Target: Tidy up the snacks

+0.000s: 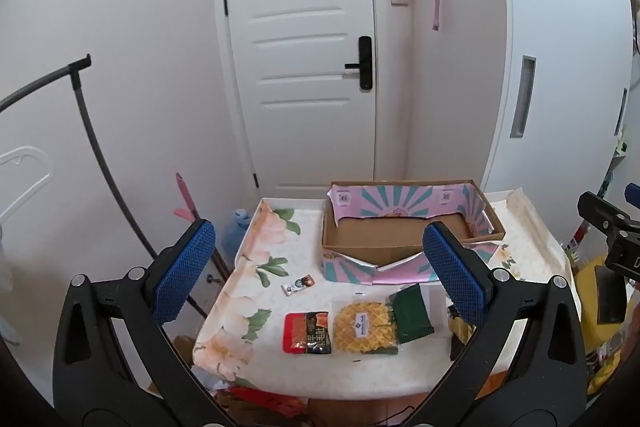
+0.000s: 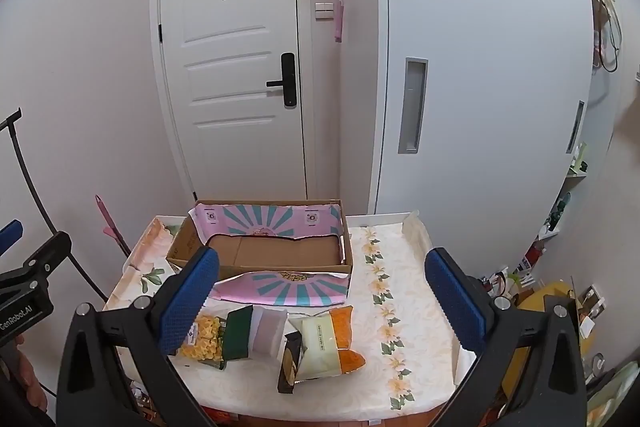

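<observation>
An open cardboard box [image 1: 400,231] with pink and teal flaps stands at the back of the table; it also shows in the right wrist view [image 2: 276,251]. In front of it lie a red and black snack packet [image 1: 307,331], a yellow waffle packet [image 1: 366,327] with a green and white packet [image 1: 410,313] on it, and a tiny packet [image 1: 298,284]. The right wrist view adds an orange and cream packet [image 2: 326,341] and a dark packet [image 2: 291,363]. My left gripper [image 1: 318,267] is open and empty above the table. My right gripper [image 2: 322,291] is open and empty too.
The table [image 2: 404,311] has a floral cloth. A white door [image 1: 304,47] and a wardrobe [image 2: 480,87] stand behind. A clothes rack [image 1: 92,143] is at the left. A yellow object [image 2: 552,307] and clutter sit at the right of the table.
</observation>
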